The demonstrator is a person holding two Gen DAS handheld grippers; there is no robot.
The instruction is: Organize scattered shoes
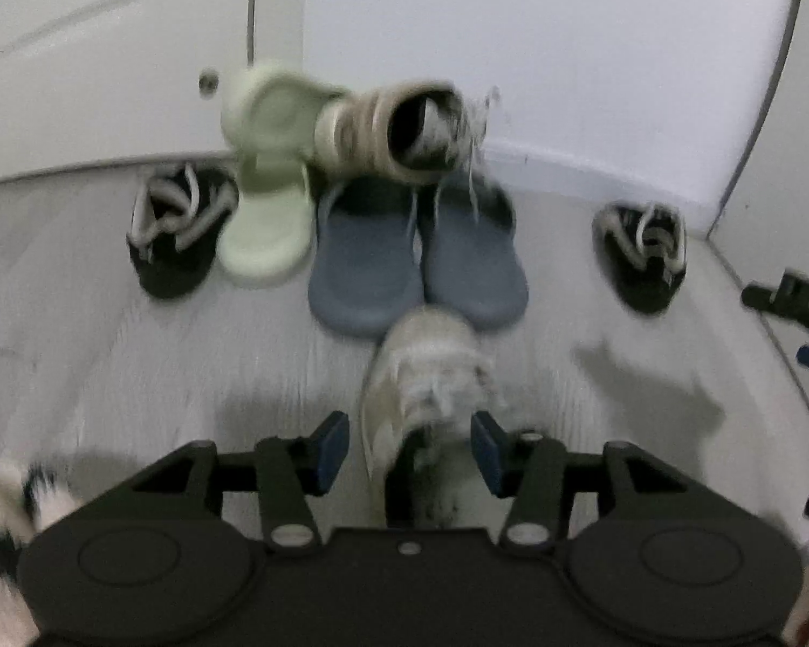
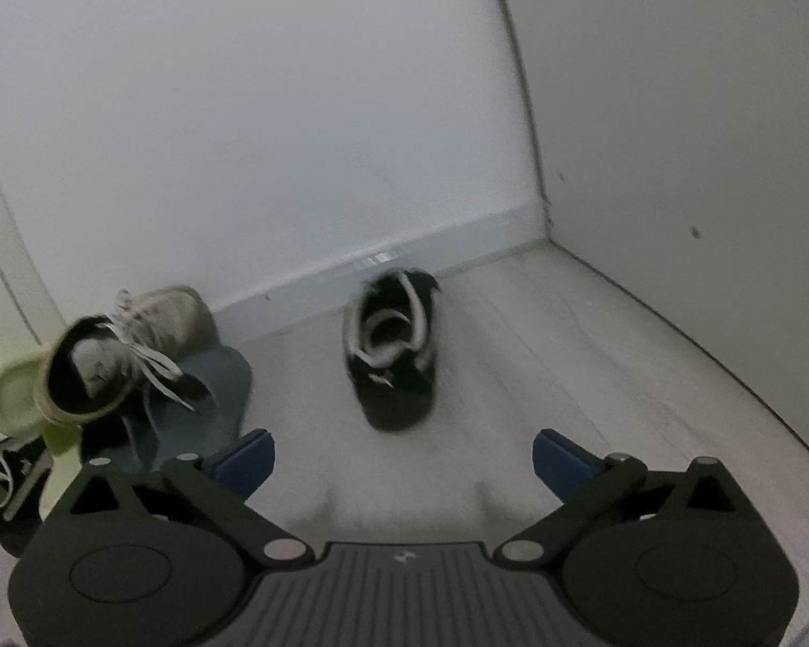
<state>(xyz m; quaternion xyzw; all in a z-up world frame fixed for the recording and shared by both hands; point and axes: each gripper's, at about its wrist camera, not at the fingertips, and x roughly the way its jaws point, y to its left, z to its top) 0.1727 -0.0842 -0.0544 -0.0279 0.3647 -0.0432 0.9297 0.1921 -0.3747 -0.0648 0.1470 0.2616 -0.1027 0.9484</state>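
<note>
Pale floor by a white wall. The left gripper stands partly open around a beige sneaker; the right gripper gapes empty near a black sneaker.

Scattered shoes against the wall

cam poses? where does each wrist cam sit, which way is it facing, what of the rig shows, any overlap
Left wrist: behind the left tool, low, facing the wall; beige sneaker between its open fingers, blue slippers beyond.
Right wrist: behind the right tool, aimed at the room corner; a black sneaker ahead, fingers open and empty.
Shared: black sneaker, blue slippers, green slipper, the propped beige sneaker.
</note>
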